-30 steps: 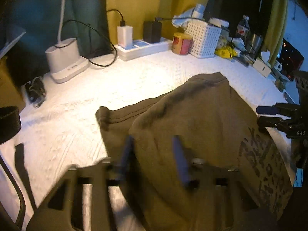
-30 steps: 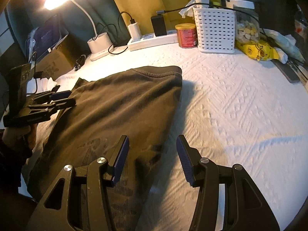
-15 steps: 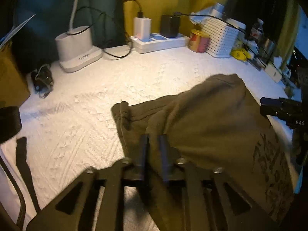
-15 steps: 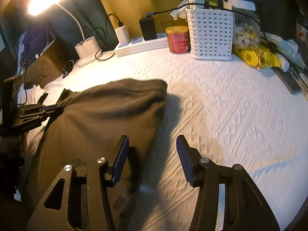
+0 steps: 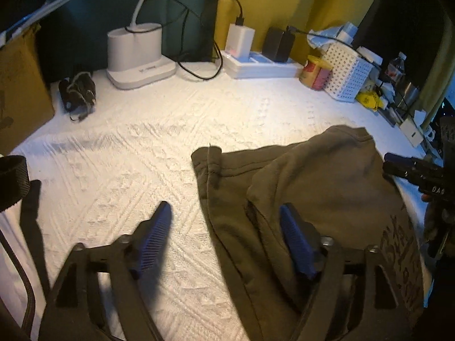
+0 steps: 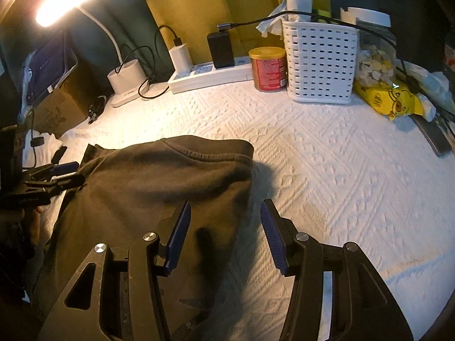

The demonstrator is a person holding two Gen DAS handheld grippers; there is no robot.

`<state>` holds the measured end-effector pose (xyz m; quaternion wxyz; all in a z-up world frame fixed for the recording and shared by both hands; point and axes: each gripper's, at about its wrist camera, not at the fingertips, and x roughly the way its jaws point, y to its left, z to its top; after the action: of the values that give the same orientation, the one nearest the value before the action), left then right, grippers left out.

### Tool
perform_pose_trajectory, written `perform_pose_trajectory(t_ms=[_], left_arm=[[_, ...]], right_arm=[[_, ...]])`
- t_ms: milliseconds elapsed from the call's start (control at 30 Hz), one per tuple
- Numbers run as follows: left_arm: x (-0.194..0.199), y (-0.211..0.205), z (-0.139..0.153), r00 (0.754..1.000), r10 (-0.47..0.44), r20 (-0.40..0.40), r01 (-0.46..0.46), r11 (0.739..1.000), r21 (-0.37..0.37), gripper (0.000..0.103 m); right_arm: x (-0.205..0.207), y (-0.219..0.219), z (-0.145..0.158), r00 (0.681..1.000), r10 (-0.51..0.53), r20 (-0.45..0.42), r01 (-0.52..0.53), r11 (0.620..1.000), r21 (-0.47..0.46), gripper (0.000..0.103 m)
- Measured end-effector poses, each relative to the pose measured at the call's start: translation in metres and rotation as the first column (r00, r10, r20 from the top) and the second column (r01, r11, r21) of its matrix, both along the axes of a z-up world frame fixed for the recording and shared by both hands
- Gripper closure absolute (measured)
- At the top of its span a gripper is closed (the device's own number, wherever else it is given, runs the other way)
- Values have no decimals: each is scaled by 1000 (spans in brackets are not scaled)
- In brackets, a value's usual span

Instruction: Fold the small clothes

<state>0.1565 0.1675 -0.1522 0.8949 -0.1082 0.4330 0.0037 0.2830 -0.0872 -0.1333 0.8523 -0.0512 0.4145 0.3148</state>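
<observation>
An olive-brown small garment (image 5: 327, 187) lies partly folded on the white textured cloth (image 5: 136, 153); a sleeve end sticks out at its left. It also shows in the right wrist view (image 6: 159, 182). My left gripper (image 5: 227, 227) is open and empty, straddling the garment's left edge: one blue pad over the white cloth, the other over the fabric. My right gripper (image 6: 224, 221) is open and empty over the garment's right edge. Each gripper also shows at the edge of the other's view, the right one (image 5: 412, 170) and the left one (image 6: 54, 173).
Along the back stand a white lamp base (image 5: 136, 54), a power strip with chargers (image 5: 261, 65), a red can (image 6: 267, 68), a white slotted basket (image 6: 321, 62) and a yellow packet (image 6: 389, 99). A cardboard box (image 5: 20, 91) stands at the left. A phone (image 6: 435, 136) lies at the right.
My left gripper was shut on the garment's left side half a second ago; it has opened, let go and shifted left. The right gripper stayed open and has moved in over the garment's right edge.
</observation>
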Motion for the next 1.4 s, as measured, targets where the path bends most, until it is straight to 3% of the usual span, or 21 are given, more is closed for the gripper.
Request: perform_pose_trajectory(t_ms=[67,133,267,367,533,633,700,800,900,967,1000,1067,1200,1400], left_arm=[[3,-7,-1,1000,-15,-11,15,1000,28,12],[7,-15,-2,999,-42,-20,43,998,46,11],[12,-25,-1,993,-117,-11,117,993,-5,11],[13,-36,-2,988,-152,-14,152,988,39,12],[14,-44,-2,980,-197,7,197,980,12,13],[17,-45,-2,975,-219,30,220,974,-45,14],[18,-46,-1,975,-221,37,223,973,-57,24],[18,-55,-1,972,-232,28,232,973,-12,29],[19,-61,0,971,-239,24,239,971,22,43],[19,-61,0,972,-234,23,233,972,33,57],[18,-63,0,972,-234,22,233,972,40,58],[18,-67,1,970,-244,22,243,969,54,74],[16,-78,2,969,-245,24,243,968,63,78],[7,-83,4,969,-241,43,243,970,-31,78]], right_arm=[[4,4,-3,1000,6,-6,-6,1000,-3,49],[7,8,-6,1000,13,-13,-13,1000,-2,49],[10,15,-9,999,29,-17,-29,1000,-3,46],[13,20,-11,999,34,-14,-34,999,-15,45],[15,26,-14,999,41,1,-41,999,-24,45],[14,33,-14,998,63,9,-63,997,-35,45],[10,38,-15,998,60,27,-58,997,-47,45],[4,47,-17,995,83,57,-78,993,-89,45],[4,49,-18,994,91,61,-85,992,-93,45],[3,50,-18,993,96,64,-90,992,-93,50],[2,51,-18,992,112,64,-106,990,-89,58],[-2,54,-18,989,138,59,-133,988,-76,73],[-10,60,-18,984,160,76,-154,984,-89,83],[-16,49,-9,983,180,39,-180,984,6,88]])
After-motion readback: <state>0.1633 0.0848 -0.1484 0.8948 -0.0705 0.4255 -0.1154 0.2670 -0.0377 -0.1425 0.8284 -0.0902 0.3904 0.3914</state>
